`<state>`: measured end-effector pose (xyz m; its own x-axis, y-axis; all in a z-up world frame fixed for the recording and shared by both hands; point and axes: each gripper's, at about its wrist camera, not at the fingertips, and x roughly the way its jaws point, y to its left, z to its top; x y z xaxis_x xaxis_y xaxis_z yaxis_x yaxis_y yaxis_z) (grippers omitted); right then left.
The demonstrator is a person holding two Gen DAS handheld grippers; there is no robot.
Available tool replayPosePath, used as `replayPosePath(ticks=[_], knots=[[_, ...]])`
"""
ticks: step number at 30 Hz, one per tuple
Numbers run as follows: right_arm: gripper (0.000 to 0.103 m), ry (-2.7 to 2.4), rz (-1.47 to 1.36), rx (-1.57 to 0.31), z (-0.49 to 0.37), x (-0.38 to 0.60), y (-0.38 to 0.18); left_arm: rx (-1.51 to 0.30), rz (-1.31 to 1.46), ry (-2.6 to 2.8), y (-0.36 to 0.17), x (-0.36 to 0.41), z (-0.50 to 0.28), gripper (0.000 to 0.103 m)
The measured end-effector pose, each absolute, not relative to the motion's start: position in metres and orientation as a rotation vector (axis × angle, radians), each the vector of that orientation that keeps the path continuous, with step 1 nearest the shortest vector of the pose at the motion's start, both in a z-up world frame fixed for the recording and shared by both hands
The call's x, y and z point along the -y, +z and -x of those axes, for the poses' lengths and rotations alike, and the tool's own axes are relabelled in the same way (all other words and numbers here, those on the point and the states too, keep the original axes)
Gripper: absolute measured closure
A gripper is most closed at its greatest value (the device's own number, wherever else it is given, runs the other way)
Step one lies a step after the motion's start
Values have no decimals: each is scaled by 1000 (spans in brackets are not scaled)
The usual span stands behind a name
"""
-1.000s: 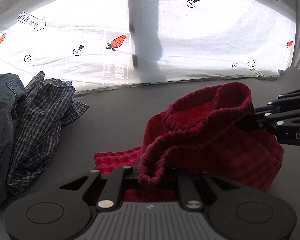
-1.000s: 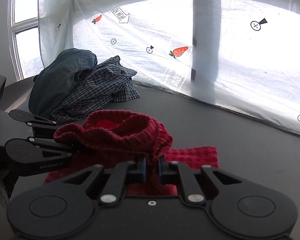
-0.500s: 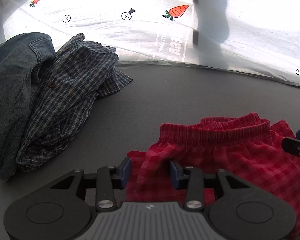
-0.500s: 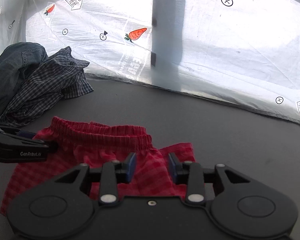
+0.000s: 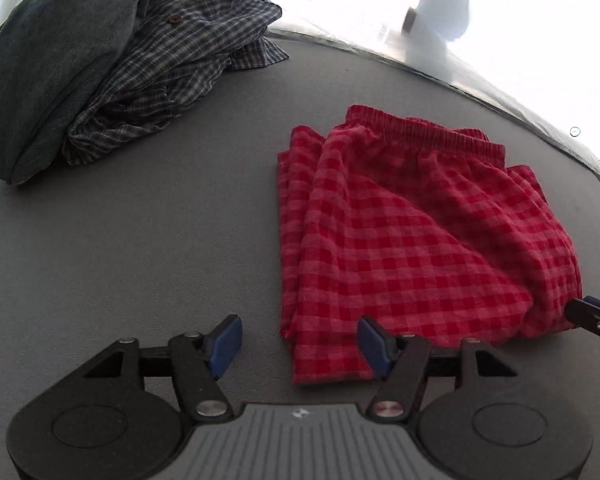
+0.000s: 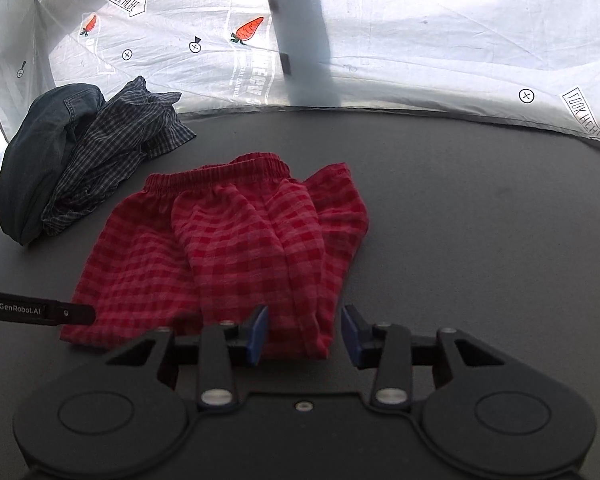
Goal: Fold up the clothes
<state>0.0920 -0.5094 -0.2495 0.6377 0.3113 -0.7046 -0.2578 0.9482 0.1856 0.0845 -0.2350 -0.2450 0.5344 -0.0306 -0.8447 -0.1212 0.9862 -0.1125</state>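
The red checked shorts are laid flat on the grey table, folded over themselves, with the elastic waistband at the far edge and the near hem just in front of both tools. The left gripper is held with its jaws wide apart and empty, the near left corner of the cloth lying between the blue pads but not pinched. The right gripper is likewise spread and holds nothing, a ridge of fabric sitting between its jaws.

The step in hand appears to be the release after a fold, and the next fold is probably to be prepared. It is best done by drawing both tools straight back and slightly up, so that the top layer is not dragged out of line. The bulge along the middle (seen from the right wrist) would be better pressed flat before anything is gripped again, and all layers at a corner should be taken together, otherwise only the top one may be lifted.

A second ago the shorts were held bunched in the air, both grippers clamped on the waistband; half a second ago the jaws were already parting over the lowered cloth. Now the garment is fully down and let go. The jeans and plaid shirt are left piled at the far left, unchanged.
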Motion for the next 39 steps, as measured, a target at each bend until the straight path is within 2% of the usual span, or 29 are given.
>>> replayPosePath(ticks=[1,2,3,4,5,6,14,19,23,27,31,36,39], knots=[[62,329,-61,-820,-92,507,-253,-1007,168,34,-245,238,-84,40],[68,330,-59,-821,-92,505,-255,-1003,157,25,-246,242,-83,40],[73,328,-62,-820,-92,504,-256,-994,133,26,-247,247,-83,47],[88,327,-64,-819,-92,503,-258,-980,86,43,-248,254,-82,63],[97,325,-66,-817,-93,502,-259,-958,33,62,-249,259,-81,76],[99,327,-88,-808,-91,504,-258,-945,11,67,-249,261,-81,95],[102,350,-237,-795,-50,541,-243,-968,63,16,-238,238,-81,101],[102,304,-202,-858,-10,547,-237,-1009,-17,-4,-239,230,-63,103],[97,178,-44,-912,5,537,-245,-1025,-33,9,-239,223,-54,103],[89,27,-21,-746,13,535,-225,-929,40,-18,-212,229,-52,101],[92,84,46,-603,1,512,-211,-865,66,-124,-201,264,-63,100],[95,243,23,-612,-26,468,-231,-872,41,-150,-233,306,-85,97],[96,242,54,-662,-37,460,-255,-877,18,-113,-245,297,-89,97]])
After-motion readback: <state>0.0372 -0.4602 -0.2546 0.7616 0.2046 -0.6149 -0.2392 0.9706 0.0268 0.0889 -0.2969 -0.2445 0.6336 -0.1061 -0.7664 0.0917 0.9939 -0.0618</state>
